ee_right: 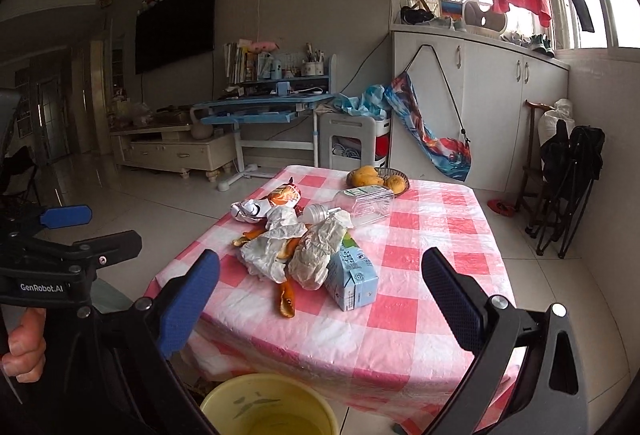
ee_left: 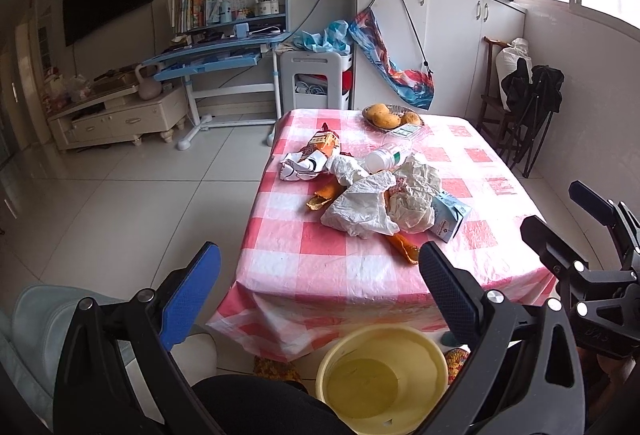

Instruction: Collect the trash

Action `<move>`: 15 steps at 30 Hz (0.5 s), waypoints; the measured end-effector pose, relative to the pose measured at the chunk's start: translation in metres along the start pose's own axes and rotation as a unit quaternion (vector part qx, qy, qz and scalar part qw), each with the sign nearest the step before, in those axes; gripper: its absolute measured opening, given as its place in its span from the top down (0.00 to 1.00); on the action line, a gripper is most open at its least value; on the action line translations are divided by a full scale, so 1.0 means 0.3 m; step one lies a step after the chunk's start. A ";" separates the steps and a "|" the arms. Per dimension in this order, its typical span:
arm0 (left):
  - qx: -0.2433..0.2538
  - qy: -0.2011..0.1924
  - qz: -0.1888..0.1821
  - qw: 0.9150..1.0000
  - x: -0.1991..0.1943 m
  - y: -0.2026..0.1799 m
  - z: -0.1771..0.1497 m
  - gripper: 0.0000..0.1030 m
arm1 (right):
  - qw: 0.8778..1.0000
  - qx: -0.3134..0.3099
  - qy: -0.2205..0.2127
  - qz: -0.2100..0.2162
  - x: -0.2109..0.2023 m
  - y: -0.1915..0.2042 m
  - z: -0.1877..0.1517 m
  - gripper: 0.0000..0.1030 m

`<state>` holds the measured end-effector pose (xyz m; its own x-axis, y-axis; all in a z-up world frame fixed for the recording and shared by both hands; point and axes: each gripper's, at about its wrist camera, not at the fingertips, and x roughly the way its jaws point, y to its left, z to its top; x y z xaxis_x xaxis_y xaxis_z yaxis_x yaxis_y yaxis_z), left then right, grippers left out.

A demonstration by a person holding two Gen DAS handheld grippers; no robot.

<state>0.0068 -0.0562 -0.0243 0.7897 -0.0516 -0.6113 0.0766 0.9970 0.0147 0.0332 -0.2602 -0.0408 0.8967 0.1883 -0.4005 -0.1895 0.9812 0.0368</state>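
Nearest: yellow bucket [ee_left: 382, 375] is seen on the floor just in front of the table [ee_left: 372, 275], below its near edge. Left gripper [ee_left: 320, 293] is held above the bucket, jaws spread wide, nothing between them. Right gripper [ee_right: 320, 295] is held likewise w/ jaws wide apart & nothing gripped, just short of the table's near edge.

On the table, w/ its pink-and-white checked cloth, trash is piled around the middle: orange peel [ee_right: 286, 299] nearest the front edge, blue milk carton [ee_right: 352, 275] lying on its side just beside it, crumpled white paper wraps [ee_left: 380, 203] touching the carton. Behind those, a clear plastic bottle [ee_right: 360, 205] is laid on its side, w/ an orange snack bag [ee_left: 324, 145] & a crumpled black-and-white wrapper [ee_left: 302, 165] to its left.

At the table's far edge a basket of fruit [ee_left: 390, 115] is set, apart from the pile.
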 end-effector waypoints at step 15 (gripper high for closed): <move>-0.005 0.003 -0.017 1.000 0.003 0.005 0.002 0.07 | 1.000 0.006 0.000 0.007 -0.018 0.012 0.001 0.06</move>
<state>0.0080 -0.0546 -0.0244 0.7826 -0.0843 -0.6167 0.0971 0.9952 -0.0128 0.0277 -0.2577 -0.0383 0.8941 0.2027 -0.3993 -0.1976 0.9788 0.0545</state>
